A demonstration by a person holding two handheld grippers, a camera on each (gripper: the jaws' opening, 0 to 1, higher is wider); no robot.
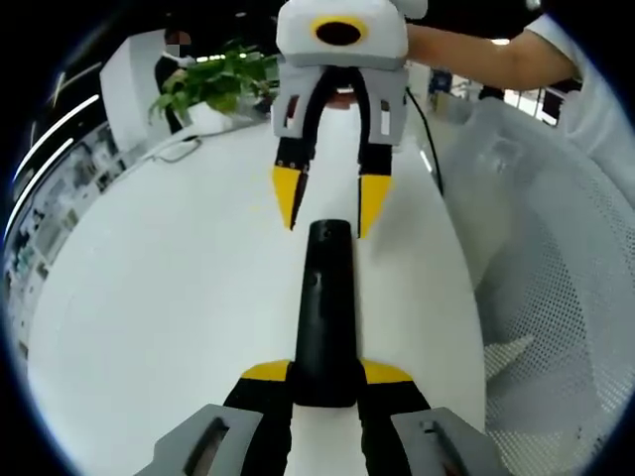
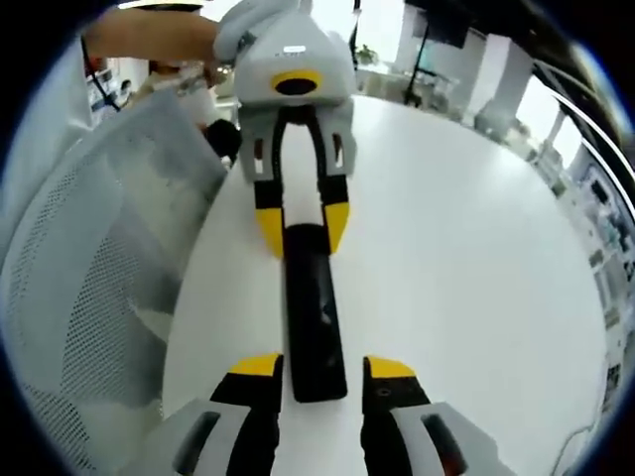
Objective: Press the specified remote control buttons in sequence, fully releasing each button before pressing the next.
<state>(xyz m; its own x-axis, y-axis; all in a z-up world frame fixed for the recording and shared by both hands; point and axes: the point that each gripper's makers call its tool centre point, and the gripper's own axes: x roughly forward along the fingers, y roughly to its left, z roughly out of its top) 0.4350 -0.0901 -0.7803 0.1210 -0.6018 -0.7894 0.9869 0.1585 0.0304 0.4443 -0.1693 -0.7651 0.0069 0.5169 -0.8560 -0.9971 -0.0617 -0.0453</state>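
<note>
- The remote control (image 1: 324,315) is a long, slim black bar with rounded ends, lying flat on the white worktop (image 1: 179,297); its glossy top face carries dark buttons that are too faint to tell apart.
- In the left gripper view, the left gripper (image 1: 325,375) has its yellow-tipped fingers (image 1: 264,373) closed on the near end of the remote control, one at each long side.
- In that same view, the right gripper (image 1: 330,198) faces in from the far side, its yellow fingertips spread, with the remote control's far end just below the gap between them.
- In the right gripper view, the right gripper (image 2: 322,369) has its fingers spread, one tip at each side of the remote control (image 2: 314,312); contact cannot be told.
- There, the left gripper (image 2: 302,226) pinches the opposite end.
- A white mesh chair (image 2: 89,268) stands just beside the worktop's edge.
- A green potted plant (image 1: 213,84) sits at the worktop's far side, well apart from the remote control.
- A person's bare forearm (image 1: 476,55) reaches to the right gripper.
</note>
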